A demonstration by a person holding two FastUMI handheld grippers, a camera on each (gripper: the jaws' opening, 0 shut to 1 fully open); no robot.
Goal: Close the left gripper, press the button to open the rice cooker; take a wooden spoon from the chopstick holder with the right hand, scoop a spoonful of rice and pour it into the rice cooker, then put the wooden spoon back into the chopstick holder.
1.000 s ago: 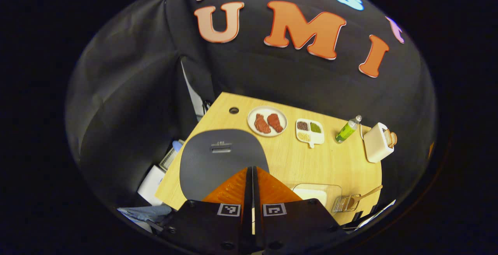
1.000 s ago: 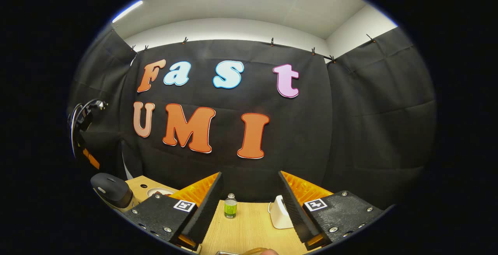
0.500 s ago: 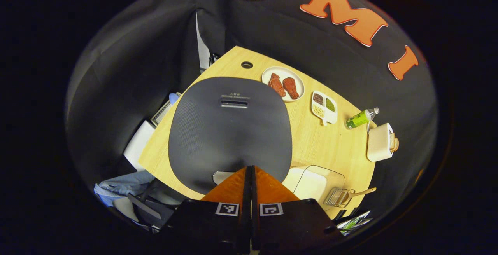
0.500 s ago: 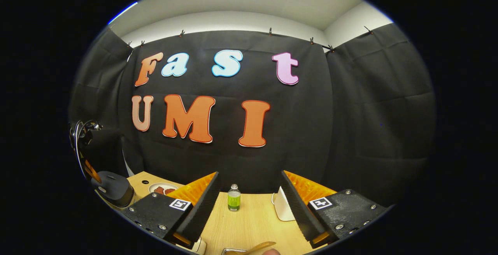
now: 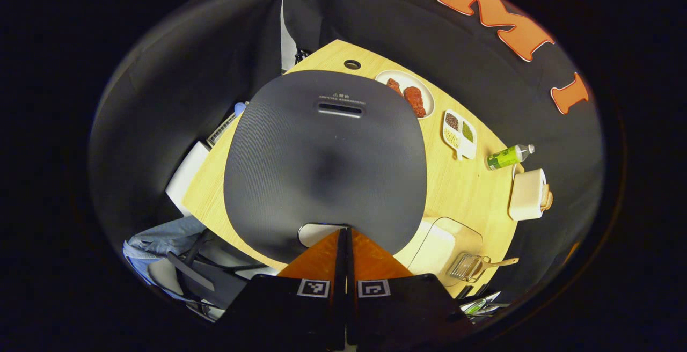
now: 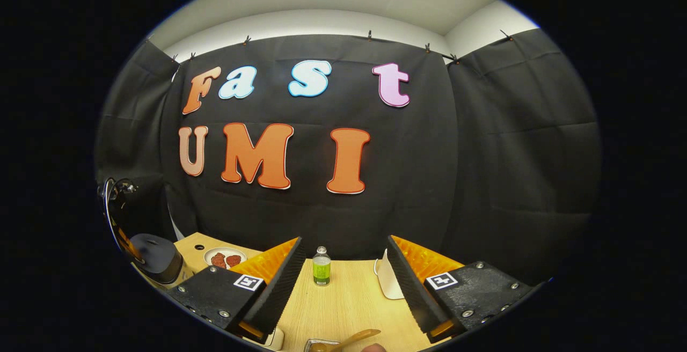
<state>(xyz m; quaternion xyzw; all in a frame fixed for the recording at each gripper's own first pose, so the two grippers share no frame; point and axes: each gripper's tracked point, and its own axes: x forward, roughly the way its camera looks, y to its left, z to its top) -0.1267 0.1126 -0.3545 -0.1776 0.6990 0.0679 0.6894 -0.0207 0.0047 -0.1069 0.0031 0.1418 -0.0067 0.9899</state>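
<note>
The dark grey rice cooker [image 5: 322, 159] stands with its lid down, directly below my left gripper [image 5: 343, 229]. That gripper is shut with nothing in it, its tips at the pale button [image 5: 314, 233] on the lid's near edge. A wire chopstick holder [image 5: 466, 267] with the wooden spoon [image 5: 496, 262] sits right of a clear box of rice [image 5: 437, 244]. My right gripper [image 6: 343, 282] stands open above the table, holding nothing. The wooden spoon [image 6: 349, 338] and the holder's rim [image 6: 316, 345] lie just below it. The rice cooker [image 6: 153, 253] is far to its left.
On the wooden table [image 5: 461, 196] are a plate of meat [image 5: 408, 92], a small divided dish [image 5: 460, 133], a green bottle [image 5: 507, 156] and a white toaster [image 5: 528, 195]. The bottle [image 6: 321, 267] and toaster [image 6: 387, 282] stand between the right fingers. A chair [image 5: 188, 277] sits by the table's near edge.
My shut left gripper has come down toward the cooker, whose lid now looks much larger, with the tips reaching the button. The right gripper has tipped slightly downward and stays open.
</note>
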